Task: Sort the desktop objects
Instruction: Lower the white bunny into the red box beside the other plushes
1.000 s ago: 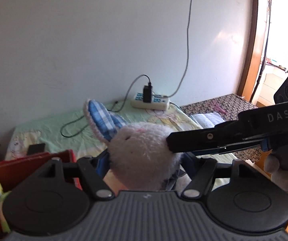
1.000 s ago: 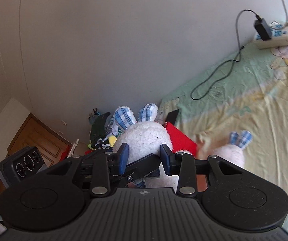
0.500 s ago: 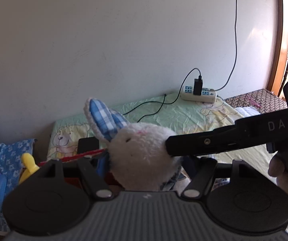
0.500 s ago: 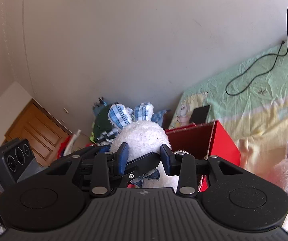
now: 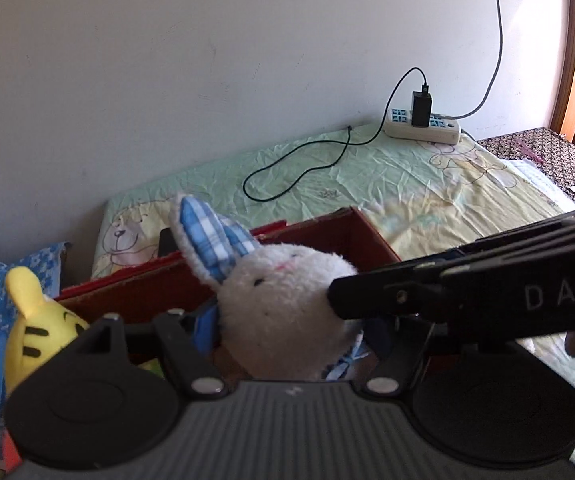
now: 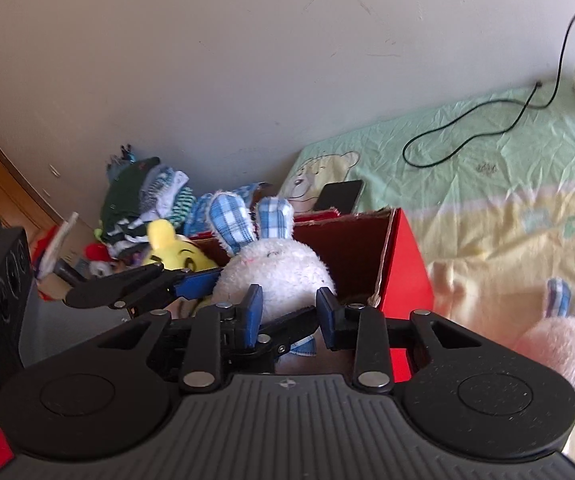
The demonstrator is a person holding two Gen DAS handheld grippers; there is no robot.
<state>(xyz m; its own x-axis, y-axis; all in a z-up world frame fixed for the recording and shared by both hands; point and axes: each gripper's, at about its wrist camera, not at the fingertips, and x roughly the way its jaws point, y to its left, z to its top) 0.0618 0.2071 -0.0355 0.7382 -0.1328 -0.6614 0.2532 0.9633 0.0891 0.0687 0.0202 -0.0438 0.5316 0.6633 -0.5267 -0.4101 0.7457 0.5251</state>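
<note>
Pale green cartoon bedsheet [image 5: 387, 184] covers the bed under a plain grey wall, and both tools work just above it. Nearest the left wrist camera, the left hand-held gripper [image 5: 287, 332] is clenched on the white plush rabbit [image 5: 283, 304], its blue pads pressed to either side of the toy's body. The right hand-held gripper [image 6: 289, 314] also grasps that rabbit low down, its pads squeezing the fur from both sides, so the toy hangs between the two tools over the open red cardboard box [image 6: 403, 276]. Its blue checked ears [image 6: 247, 220] stand upright. Just beside the box on the left sits a yellow plush toy [image 5: 35, 320]. A second plush rabbit [image 6: 559, 344] lies on the sheet to the right. Behind the box rests a black phone [image 6: 339, 196]; farther back a black cable [image 5: 307, 164] runs to a power strip [image 5: 423, 128] against the wall.
</note>
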